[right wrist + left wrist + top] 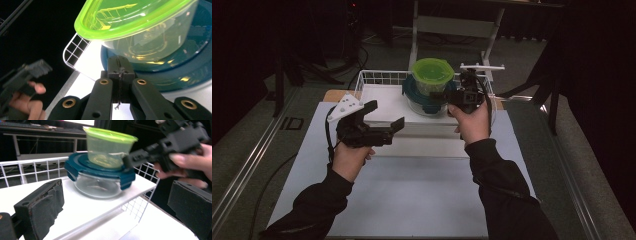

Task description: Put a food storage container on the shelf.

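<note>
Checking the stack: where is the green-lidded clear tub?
High view, centre-right: the green-lidded clear tub sits atop the blue-lidded glass bowl in the white wire basket.

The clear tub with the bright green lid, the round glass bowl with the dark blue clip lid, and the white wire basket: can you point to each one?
Clear tub with the bright green lid (432, 71), high view, on its lid.
Round glass bowl with the dark blue clip lid (96, 185), left gripper view, on its glass wall.
White wire basket (379, 76), high view, on its back rim.

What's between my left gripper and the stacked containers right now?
Nothing: in the left gripper view, bare white tray floor runs from the open left gripper to the blue-lidded glass bowl carrying the green-lidded tub.
</note>
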Demonstrator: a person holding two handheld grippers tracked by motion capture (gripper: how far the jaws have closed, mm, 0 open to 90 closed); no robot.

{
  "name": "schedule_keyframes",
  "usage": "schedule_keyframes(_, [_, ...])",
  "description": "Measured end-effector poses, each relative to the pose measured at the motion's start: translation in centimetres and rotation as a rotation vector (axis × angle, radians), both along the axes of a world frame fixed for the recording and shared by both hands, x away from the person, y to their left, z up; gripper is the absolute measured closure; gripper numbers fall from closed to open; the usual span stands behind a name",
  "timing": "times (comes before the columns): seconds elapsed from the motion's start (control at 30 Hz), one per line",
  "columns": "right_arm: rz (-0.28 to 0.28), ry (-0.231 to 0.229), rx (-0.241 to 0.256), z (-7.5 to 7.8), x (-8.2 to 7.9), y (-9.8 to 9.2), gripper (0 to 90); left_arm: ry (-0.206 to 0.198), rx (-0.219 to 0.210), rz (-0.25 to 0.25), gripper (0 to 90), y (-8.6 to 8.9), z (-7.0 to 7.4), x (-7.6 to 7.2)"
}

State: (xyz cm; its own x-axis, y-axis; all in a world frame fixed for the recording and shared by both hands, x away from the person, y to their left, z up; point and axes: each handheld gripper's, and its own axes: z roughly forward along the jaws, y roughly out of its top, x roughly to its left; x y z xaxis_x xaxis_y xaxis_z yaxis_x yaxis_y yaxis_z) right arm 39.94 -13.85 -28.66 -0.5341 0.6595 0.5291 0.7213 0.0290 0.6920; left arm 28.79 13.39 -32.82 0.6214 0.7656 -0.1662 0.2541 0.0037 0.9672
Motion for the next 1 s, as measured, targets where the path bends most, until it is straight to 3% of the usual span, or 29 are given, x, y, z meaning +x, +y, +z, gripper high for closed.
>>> schedule_keyframes(0.27, [-0.009,0.007,0.017,-0.2,0.7,0.7,88.7,0.016,0.005,-0.025,0.2,-0.2,-1.1,-0.5])
schedule_keyframes(0.33, [-0.006,0.004,0.018,-0.2,0.4,0.7,88.1,0.013,0.014,-0.036,0.2,-0.3,-1.2,-0.5])
schedule_keyframes(0.47, [0.011,-0.008,0.029,-0.2,-0.4,0.4,85.5,0.009,-0.014,-0.077,0.2,-0.3,-1.2,-0.6])
schedule_keyframes(0.5, [0.020,-0.018,0.027,-0.1,-0.7,0.3,83.2,-0.008,-0.015,-0.102,0.2,-0.4,-1.2,-0.8])
schedule_keyframes(0.6, [0.050,-0.078,0.025,0.1,-2.5,-0.1,68.2,-0.046,-0.008,-0.140,0.2,-0.7,-1.2,-1.2])
schedule_keyframes(0.8, [0.091,-0.174,0.024,-0.4,-5.1,-0.4,40.2,-0.097,-0.006,-0.156,0.2,-1.2,-0.9,-1.9])
schedule_keyframes(0.83, [0.101,-0.204,0.030,-0.6,-5.6,-0.4,34.6,-0.102,-0.009,-0.161,0.2,-1.2,-0.9,-2.0])
schedule_keyframes(0.93, [0.105,-0.233,0.035,-0.8,-5.9,-0.5,30.4,-0.099,-0.013,-0.179,0.2,-1.4,-0.9,-2.1])
schedule_keyframes(0.97, [0.122,-0.283,0.025,-1.3,-6.7,-0.5,22.2,-0.099,-0.013,-0.193,0.2,-1.4,-1.0,-2.2])
schedule_keyframes(1.0, [0.134,-0.300,0.029,-1.5,-6.9,-0.6,18.4,-0.100,-0.013,-0.201,0.2,-1.5,-1.1,-2.3])
